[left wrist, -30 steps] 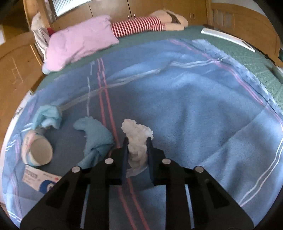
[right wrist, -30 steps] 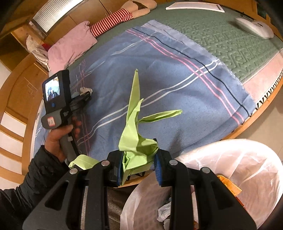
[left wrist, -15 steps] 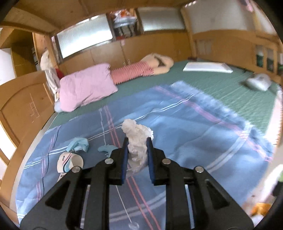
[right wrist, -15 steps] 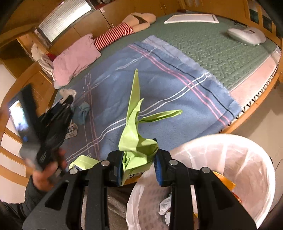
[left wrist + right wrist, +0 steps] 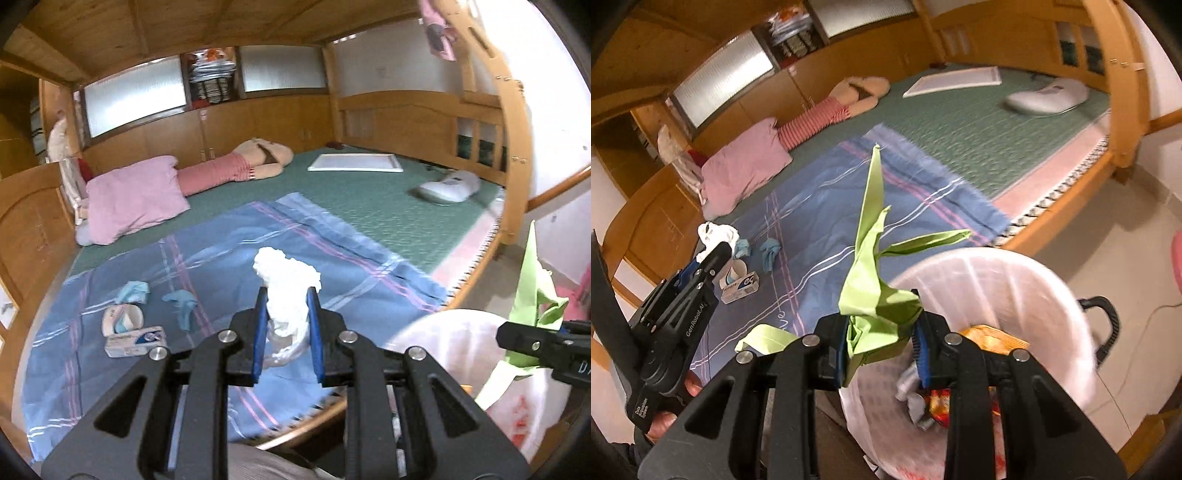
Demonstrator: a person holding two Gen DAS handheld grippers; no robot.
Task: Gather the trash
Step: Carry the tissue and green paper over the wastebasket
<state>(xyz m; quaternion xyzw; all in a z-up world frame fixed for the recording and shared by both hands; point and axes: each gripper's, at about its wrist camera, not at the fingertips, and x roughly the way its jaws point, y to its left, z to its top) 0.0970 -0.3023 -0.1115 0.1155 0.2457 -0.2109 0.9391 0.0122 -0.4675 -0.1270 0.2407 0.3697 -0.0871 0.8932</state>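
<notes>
My left gripper [image 5: 286,314] is shut on a crumpled white tissue [image 5: 286,275], held above the blue blanket [image 5: 229,258] near the bed's front edge. It also shows at the left of the right wrist view [image 5: 714,254], tissue [image 5: 714,234] in it. My right gripper [image 5: 881,347] is shut on crumpled green paper [image 5: 871,266], held over the near rim of the white-lined trash bin [image 5: 1015,295]. The bin [image 5: 454,339] and the green paper [image 5: 532,288] also show at the right of the left wrist view. Two blue rags [image 5: 183,301], a paper cup [image 5: 122,319] and a small carton [image 5: 135,341] lie on the blanket.
A pink pillow [image 5: 136,195], a striped stuffed toy [image 5: 236,168], a white board [image 5: 354,162] and a white device [image 5: 450,184] lie on the green bed. Wooden bed frame and post [image 5: 513,147] stand at right. The bin holds wrappers [image 5: 934,402]. A black handle [image 5: 1104,325] sits behind the bin.
My left gripper has lifted the tissue off the blanket and pulled back towards the bed's edge and the bin. My right gripper has moved the green paper over the bin.
</notes>
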